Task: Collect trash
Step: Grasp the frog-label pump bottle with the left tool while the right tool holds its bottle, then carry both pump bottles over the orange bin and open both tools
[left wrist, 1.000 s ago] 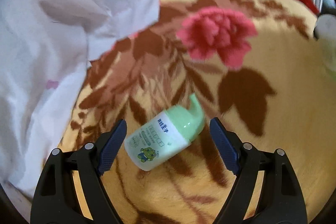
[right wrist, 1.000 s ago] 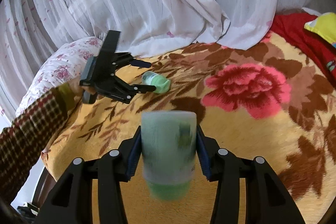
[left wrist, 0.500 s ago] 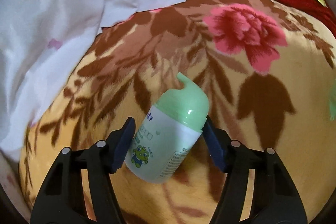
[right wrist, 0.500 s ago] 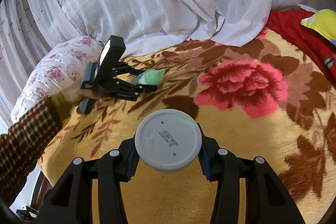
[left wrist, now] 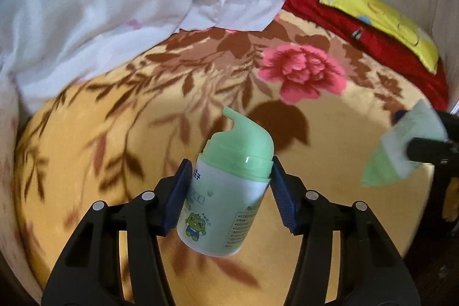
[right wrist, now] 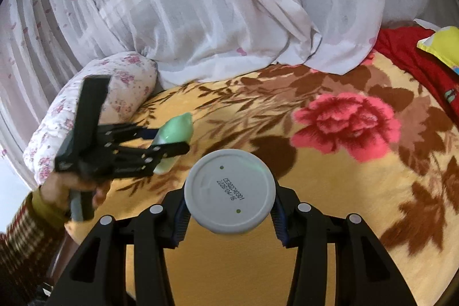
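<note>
My left gripper (left wrist: pixel 229 185) is shut on a white pump bottle with a green cap (left wrist: pixel 226 191) and holds it lifted above the flowered blanket (left wrist: pixel 114 134). My right gripper (right wrist: pixel 229 201) is shut on a second bottle (right wrist: pixel 229 191), whose round white base faces the camera. In the left wrist view that second bottle (left wrist: pixel 401 151) shows at the right edge, green end down. In the right wrist view the left gripper (right wrist: pixel 160 145) hangs at the left with the green-capped bottle (right wrist: pixel 175 131) between its fingers.
A white sheer curtain (right wrist: pixel 200 5) hangs bunched along the bed's far side. A floral pillow (right wrist: pixel 86 111) lies at the left. A red cloth (left wrist: pixel 373 48) with a yellow cushion (left wrist: pixel 387 25) lies at the far right. The bed edge runs near the person's sleeve (right wrist: pixel 28 234).
My left gripper closed on the green-capped bottle that lay on the blanket and lifted it. The right gripper turned its bottle so the base faces the camera.
</note>
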Motion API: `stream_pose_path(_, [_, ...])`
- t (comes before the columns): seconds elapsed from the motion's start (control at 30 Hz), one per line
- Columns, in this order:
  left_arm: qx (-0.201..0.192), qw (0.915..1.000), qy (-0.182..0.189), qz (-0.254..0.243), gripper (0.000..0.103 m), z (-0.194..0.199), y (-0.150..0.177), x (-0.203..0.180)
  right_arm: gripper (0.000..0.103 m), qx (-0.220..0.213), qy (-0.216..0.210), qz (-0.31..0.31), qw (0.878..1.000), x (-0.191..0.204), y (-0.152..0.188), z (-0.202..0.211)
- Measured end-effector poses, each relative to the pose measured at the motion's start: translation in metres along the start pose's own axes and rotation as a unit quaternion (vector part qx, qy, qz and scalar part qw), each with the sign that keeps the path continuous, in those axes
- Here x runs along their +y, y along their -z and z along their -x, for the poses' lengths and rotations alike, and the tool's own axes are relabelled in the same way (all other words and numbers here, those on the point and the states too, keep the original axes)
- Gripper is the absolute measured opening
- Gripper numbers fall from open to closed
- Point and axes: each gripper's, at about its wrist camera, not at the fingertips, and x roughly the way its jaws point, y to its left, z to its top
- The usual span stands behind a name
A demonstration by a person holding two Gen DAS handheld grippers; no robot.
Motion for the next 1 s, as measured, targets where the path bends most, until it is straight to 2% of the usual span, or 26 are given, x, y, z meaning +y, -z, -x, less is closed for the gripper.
stream_pose_path(0.1, [-0.010, 0.9996, 0.001, 0.026, 0.053, 0.027, 0.020, -0.006, 0.047, 0.006, -0.006, 0.003, 1.000, 0.015, 0.007, 0.009])
stream_pose_path(0.2, [-0.017, 0.9994, -0.011, 0.029, 0.053, 0.055, 0.045, -0.018, 0.047, 0.007, -0.010, 0.017, 1.000, 0.035, 0.015, 0.026])
stream_pose_path(0.3, [-0.028, 0.9985, -0.011, 0.046, 0.053, 0.087, 0.077, -0.029, 0.047, 0.013, -0.016, 0.034, 0.999, 0.054, 0.027, 0.043])
stream_pose_path(0.47, [-0.028, 0.9980, -0.016, 0.054, 0.053, 0.119, 0.130, -0.061, 0.047, 0.047, -0.039, 0.060, 0.996, 0.086, 0.064, 0.067])
stream_pose_path(0.63, [-0.005, 0.9978, 0.012, 0.064, 0.052, 0.128, 0.186, -0.092, 0.047, 0.107, -0.047, 0.069, 0.991, 0.102, 0.117, 0.074])
stream_pose_path(0.8, [0.032, 0.9959, 0.041, 0.075, 0.052, 0.122, 0.235, -0.116, 0.047, 0.174, -0.041, 0.053, 0.982, 0.100, 0.175, 0.064])
stream_pose_path(0.87, [0.043, 0.9950, 0.045, 0.078, 0.052, 0.118, 0.248, -0.122, 0.047, 0.201, -0.040, 0.041, 0.978, 0.097, 0.197, 0.057])
stream_pose_path(1.0, [0.066, 0.9928, 0.050, 0.087, 0.052, 0.108, 0.270, -0.126, 0.047, 0.228, -0.029, 0.034, 0.973, 0.093, 0.223, 0.050])
